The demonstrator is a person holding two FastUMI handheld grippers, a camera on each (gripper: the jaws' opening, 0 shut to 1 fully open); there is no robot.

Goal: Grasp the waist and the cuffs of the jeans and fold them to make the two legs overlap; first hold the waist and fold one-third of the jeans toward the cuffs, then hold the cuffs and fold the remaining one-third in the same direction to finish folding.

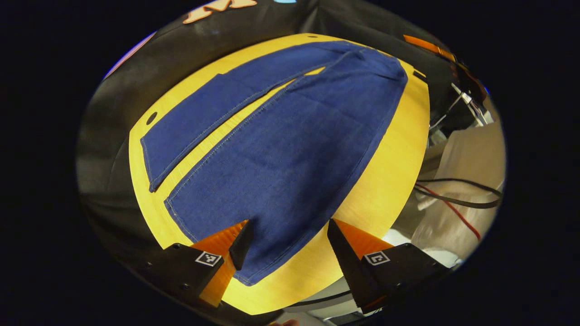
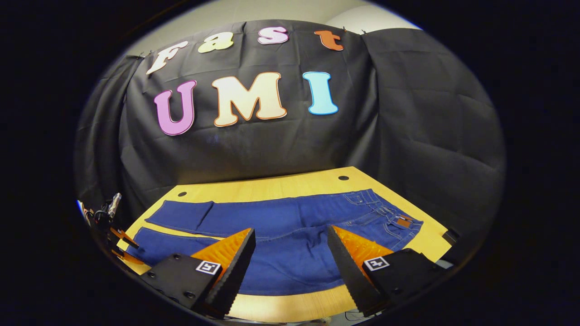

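Yellow wood table (image 2: 290,185) w/ holes in top, black cloth wall (image 2: 408,136) behind. Blue jeans (image 1: 281,149) lie flat on table, legs spread apart. L gripper (image 1: 290,246) released above cuff end; R gripper (image 2: 290,253) released, nr waist (image 2: 389,217).

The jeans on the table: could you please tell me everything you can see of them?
The jeans are dark blue denim with pale stitching, spread flat and unfolded on the yellow wooden table. The two legs lie apart in a narrow V, with table showing between them. In the right gripper view the waist, with belt loops and a brown patch, lies at the right and the cuffs at the left. Neither pair of tongs holds them.
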